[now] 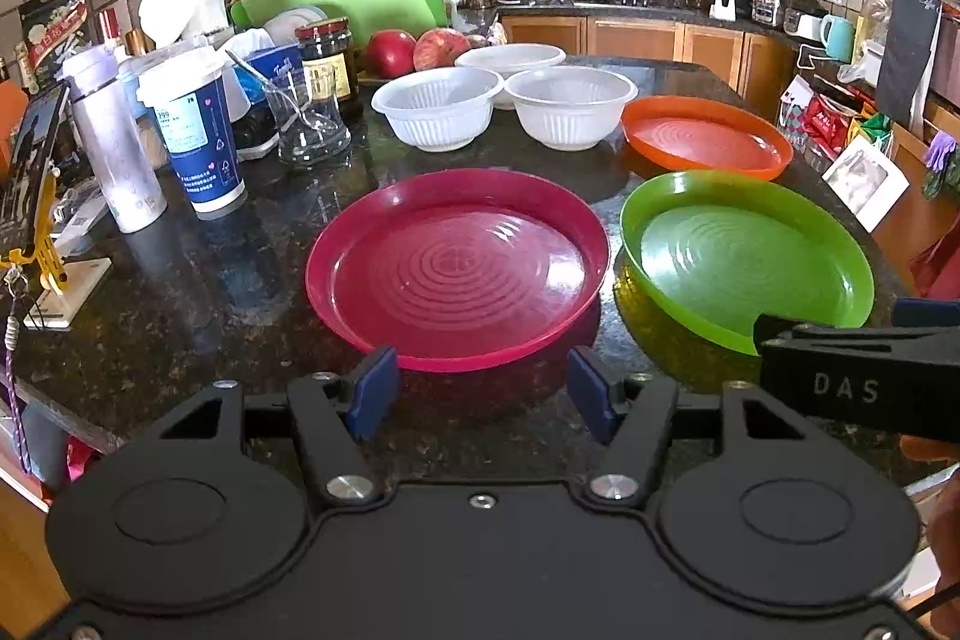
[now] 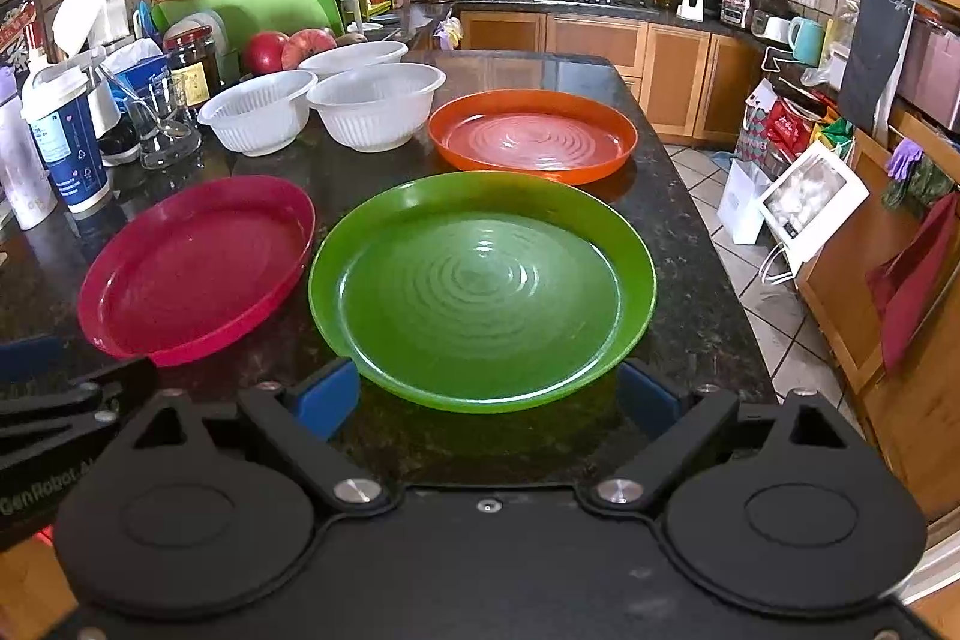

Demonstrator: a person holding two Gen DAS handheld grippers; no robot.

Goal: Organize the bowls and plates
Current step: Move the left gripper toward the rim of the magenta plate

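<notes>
Currently, the left gripper [image 1: 483, 388] is being held spread before the red plate [image 1: 456, 268], and the right gripper [image 2: 489, 400] spread around the green plate's [image 2: 480, 286] near rim, on the table [image 1: 210, 280].

Both grippers held wide, side by side at the bottom of their frames.

The left gripper [image 1: 483, 388] is seen at the lower centre of the left wrist view, its blue-padded fingers [image 1: 372, 388] spread apart with nothing gripped between them. The right gripper [image 2: 489, 397] is placed likewise at the lower centre of the right wrist view, its blue fingers [image 2: 327, 397] set even wider, nothing clasped. Each gripper is caught in the other's view: the right at the lower right edge of the left wrist view, the left at the lower left edge of the right wrist view.
</notes>
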